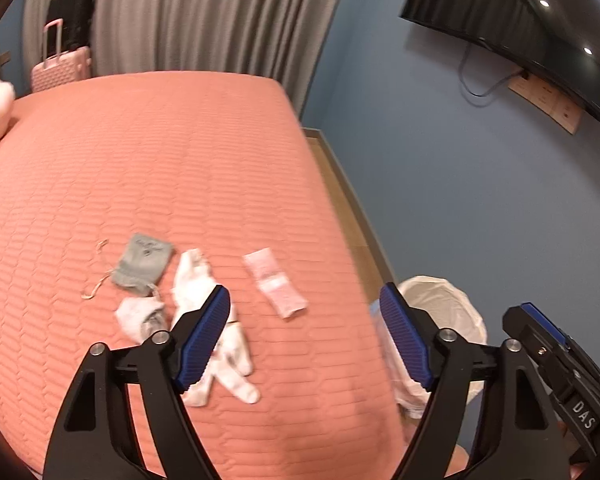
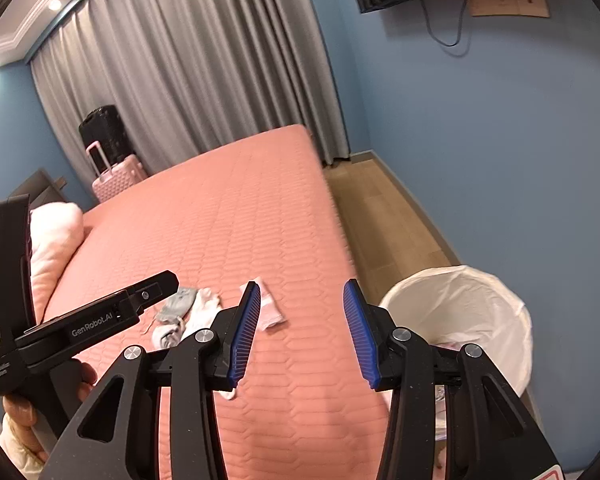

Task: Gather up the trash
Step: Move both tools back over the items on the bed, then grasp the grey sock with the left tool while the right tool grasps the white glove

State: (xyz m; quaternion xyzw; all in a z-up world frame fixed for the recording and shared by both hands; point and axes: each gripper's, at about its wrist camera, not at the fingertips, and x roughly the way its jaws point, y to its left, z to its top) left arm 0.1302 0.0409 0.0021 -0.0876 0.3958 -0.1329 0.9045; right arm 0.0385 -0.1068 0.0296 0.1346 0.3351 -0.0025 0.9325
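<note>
Now, across the salmon quilted bed (image 1: 160,160) the litter lies in a loose cluster near the edge closest to me, and the white-lined bin (image 2: 480,308) stands on the floor just beside that edge, against the blue wall. Largest of the scraps is a crumpled white tissue (image 1: 192,284), long and twisted, partly hidden behind the left hand-held gripper (image 1: 304,340), whose jaws stand wide with nothing between them. Beside the tissue lies a grey drawstring pouch (image 1: 144,266), its cord trailing loose, then a flat pink sachet (image 1: 274,286) set a little apart towards the bin, and a small white wad (image 1: 140,316) nearest the front. All of it looks light and limp; I judge the tissue and wad will crush to nothing, so a pinch through the bulkiest fold should serve, while the thin sachet wants taking by a lifted edge. The right hand-held gripper (image 2: 300,332) is likewise parted and empty, hovering over the bed's edge.
</note>
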